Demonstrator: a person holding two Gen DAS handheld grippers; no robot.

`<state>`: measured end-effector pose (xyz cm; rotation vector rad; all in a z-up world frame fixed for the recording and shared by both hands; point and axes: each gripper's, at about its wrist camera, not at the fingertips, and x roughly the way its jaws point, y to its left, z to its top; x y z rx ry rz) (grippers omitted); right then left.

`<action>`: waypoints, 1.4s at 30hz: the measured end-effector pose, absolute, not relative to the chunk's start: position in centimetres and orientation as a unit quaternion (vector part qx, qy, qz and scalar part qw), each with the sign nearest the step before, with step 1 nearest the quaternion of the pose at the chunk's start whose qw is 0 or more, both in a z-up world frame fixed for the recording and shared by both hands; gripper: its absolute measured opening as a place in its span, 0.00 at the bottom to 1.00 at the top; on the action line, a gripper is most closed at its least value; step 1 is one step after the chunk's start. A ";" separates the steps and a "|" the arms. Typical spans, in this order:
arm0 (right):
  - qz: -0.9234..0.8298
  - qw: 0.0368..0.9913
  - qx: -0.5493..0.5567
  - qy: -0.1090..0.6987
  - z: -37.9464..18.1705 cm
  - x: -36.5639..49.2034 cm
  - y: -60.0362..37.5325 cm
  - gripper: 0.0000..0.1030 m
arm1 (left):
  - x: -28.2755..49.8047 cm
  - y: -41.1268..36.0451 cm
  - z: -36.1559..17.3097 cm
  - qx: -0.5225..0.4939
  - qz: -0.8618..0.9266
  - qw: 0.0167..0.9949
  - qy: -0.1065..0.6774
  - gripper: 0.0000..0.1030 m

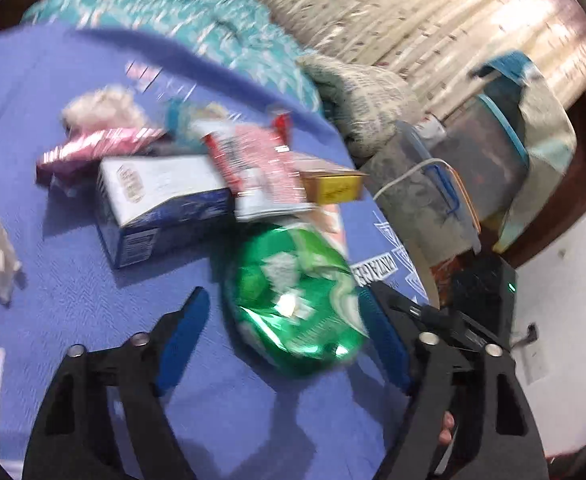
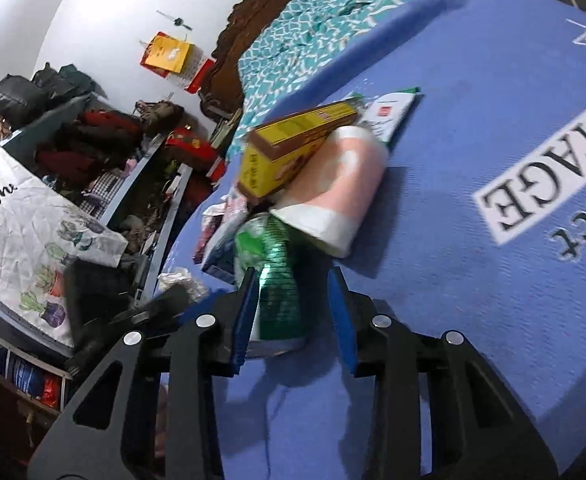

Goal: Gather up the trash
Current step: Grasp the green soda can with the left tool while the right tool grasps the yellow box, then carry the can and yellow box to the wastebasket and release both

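A pile of trash lies on a blue cloth (image 1: 73, 280). A crumpled green foil wrapper (image 1: 297, 296) lies nearest, between the open fingers of my left gripper (image 1: 283, 312). Behind it lie a white and blue carton (image 1: 161, 204), a red and white wrapper (image 1: 261, 168), a yellow box (image 1: 333, 188), a pink foil wrapper (image 1: 89, 152) and crumpled tissue (image 1: 101, 108). In the right wrist view my right gripper (image 2: 293, 288) is open around the same green wrapper (image 2: 277, 280), the left pad touching it. Beyond lie a pink and white paper cup (image 2: 333, 196) and the yellow box (image 2: 289, 148).
A teal patterned blanket (image 1: 213, 12) and a pillow (image 1: 365, 100) lie behind the pile. Plastic tubs (image 1: 481, 168) stand past the cloth's right edge. In the right wrist view a cluttered shelf (image 2: 105, 148) and a printed white bag (image 2: 25, 220) stand left of the bed.
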<state>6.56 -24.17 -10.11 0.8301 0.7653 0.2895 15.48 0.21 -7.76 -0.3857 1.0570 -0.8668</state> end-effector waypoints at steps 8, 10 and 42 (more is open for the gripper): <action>0.095 0.843 0.342 0.404 -12.1 6.8 -23.7 0.31 | 14.8 -2.4 -8.7 -0.200 -0.459 0.709 0.498 0.47; 0.099 0.845 0.335 0.405 -11.9 6.7 -23.4 0.31 | 15.0 -3.0 -9.1 -0.189 -0.452 0.715 0.498 0.35; 0.052 0.808 0.497 0.312 -10.0 -0.4 -34.4 0.26 | 8.1 -4.5 -5.8 -0.110 -0.507 0.716 0.467 0.18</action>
